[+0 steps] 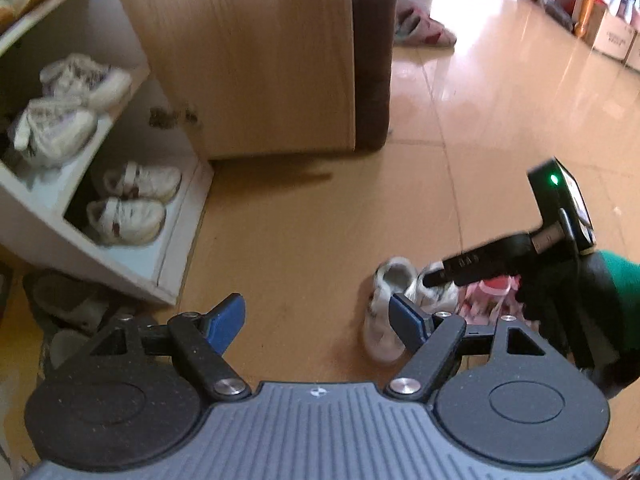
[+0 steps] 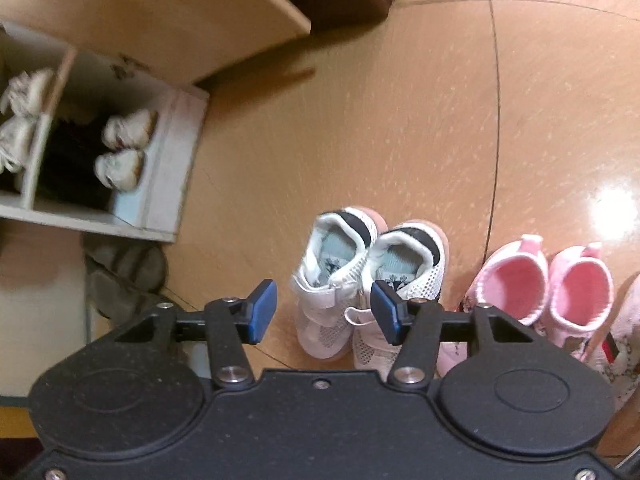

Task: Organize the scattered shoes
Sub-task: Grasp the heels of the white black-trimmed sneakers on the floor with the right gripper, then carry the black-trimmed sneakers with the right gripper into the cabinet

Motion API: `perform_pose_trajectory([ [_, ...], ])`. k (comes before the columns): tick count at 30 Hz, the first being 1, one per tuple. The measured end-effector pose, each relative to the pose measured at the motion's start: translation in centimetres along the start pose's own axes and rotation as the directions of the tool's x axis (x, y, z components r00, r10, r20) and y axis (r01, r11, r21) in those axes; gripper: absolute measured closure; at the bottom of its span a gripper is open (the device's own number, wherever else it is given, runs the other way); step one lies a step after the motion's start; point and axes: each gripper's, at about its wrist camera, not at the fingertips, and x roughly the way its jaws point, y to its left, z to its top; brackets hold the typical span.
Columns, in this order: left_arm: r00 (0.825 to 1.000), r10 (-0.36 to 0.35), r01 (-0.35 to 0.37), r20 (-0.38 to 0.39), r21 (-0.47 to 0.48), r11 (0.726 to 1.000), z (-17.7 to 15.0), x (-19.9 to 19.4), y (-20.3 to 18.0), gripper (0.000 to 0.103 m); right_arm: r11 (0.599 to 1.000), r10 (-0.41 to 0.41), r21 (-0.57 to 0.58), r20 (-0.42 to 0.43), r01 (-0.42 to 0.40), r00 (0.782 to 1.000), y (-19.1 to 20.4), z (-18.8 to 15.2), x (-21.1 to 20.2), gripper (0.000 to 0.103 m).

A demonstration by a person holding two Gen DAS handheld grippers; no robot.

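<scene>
Hanging over a glossy tan floor (image 2: pixel 400 120) of large tiles with thin dark seams, the right gripper (image 2: pixel 324 312) points steeply down with its blue-padded jaws partly apart and nothing pressed between them. Just beyond and under its right pad stands a pair of white mesh shoes (image 2: pixel 360 280), side by side, heels away from the tool: perforated fabric, broad strap closures, padded collars with a black band, pale blue insoles. To the right of the jaws, beside that pair, sits a pair of pink shoes (image 2: pixel 548 284) with soft, fuzzy round openings. Far to the left of the jaws is a white shelf (image 2: pixel 168 168) with flat painted boards, and a pair of white shoes lies in its lowest compartment.

The left gripper (image 1: pixel 316 320) has its jaws spread wide and empty above bare floor. The white shelf (image 1: pixel 120 264) rises to its left, its tiers slanting; the lower shelf pair (image 1: pixel 132 204), rounded and strapped, lies on the bottom board, and another white pair (image 1: pixel 68 108), blurred, on the board above. The white mesh shoes (image 1: pixel 384 300) lie just past its right pad, with the right gripper's black body (image 1: pixel 480 260), a green light glowing on it, above them. It may be touching the shoes, but blur hides it. A wood-grain cabinet (image 1: pixel 248 48) stands beyond.
</scene>
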Motion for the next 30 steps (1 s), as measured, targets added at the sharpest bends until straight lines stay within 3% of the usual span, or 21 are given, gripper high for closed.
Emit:
perform_pose_trajectory([
  [7, 0.998, 0.027, -0.020, -0.054, 0.133, 0.991, -1.2, 2.3, -1.0, 0.024, 0.996, -0.085, 0.014, 0.023, 0.084, 0.996, 0.2, 0.8, 3.6, 0.047],
  [21, 0.999, 0.041, -0.043, 0.017, 0.127, 0.991, 0.2, 1.7, -0.7, 0.024, 0.973, -0.224, 0.063, 0.064, 0.220, 0.972, -0.4, 1.1, 7.2, 0.048],
  [25, 0.997, 0.069, -0.071, 0.018, 0.123, 0.990, 0.5, 1.8, -0.3, 0.024, 0.974, -0.219, 0.075, 0.068, 0.213, 0.973, -1.4, 1.6, 8.0, 0.071],
  [30, 0.995, 0.092, -0.095, 0.028, 0.109, 0.989, 1.1, 1.7, 0.1, 0.024, 0.985, -0.175, 0.005, 0.076, 0.175, 0.982, -1.6, 1.8, 7.7, 0.079],
])
